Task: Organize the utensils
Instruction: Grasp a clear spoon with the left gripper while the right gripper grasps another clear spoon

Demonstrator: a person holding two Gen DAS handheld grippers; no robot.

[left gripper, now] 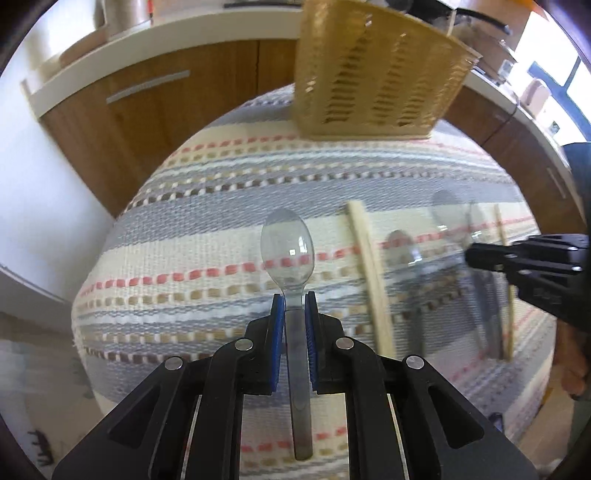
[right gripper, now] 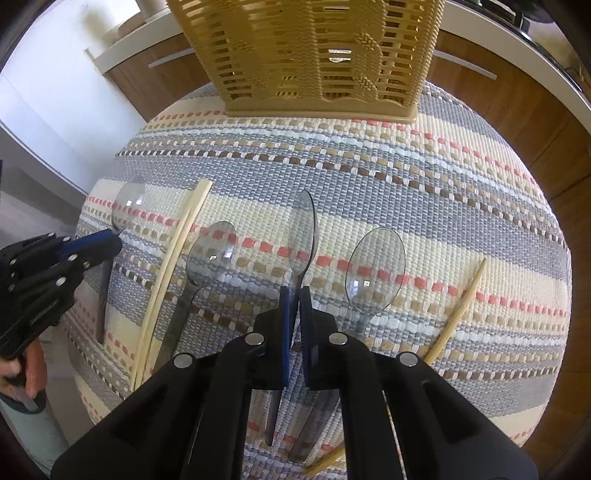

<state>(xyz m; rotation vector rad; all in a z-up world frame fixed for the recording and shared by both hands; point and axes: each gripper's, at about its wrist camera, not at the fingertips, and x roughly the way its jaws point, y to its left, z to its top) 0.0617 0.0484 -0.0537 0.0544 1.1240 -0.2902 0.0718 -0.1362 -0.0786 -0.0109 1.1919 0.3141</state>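
My left gripper [left gripper: 294,295] is shut on the neck of a clear plastic spoon [left gripper: 287,246], bowl pointing away, handle running back between the blue pads. The same gripper [right gripper: 114,236] and spoon [right gripper: 129,203] show at the left of the right wrist view. My right gripper [right gripper: 295,290] is shut on a second clear spoon [right gripper: 303,229] turned on edge. Two more clear spoons [right gripper: 212,253] [right gripper: 375,273] lie flat on the striped mat [right gripper: 424,184]. A chopstick pair [right gripper: 173,258] and single chopsticks [right gripper: 458,302] lie among them. The woven utensil basket [right gripper: 314,55] stands at the mat's far edge.
Wooden cabinets [left gripper: 147,122] under a white countertop [left gripper: 166,33] curve behind the table. A person's hand [right gripper: 22,369] holds the left gripper's grip. In the left wrist view the right gripper [left gripper: 524,258] reaches in from the right over blurred spoons [left gripper: 402,247].
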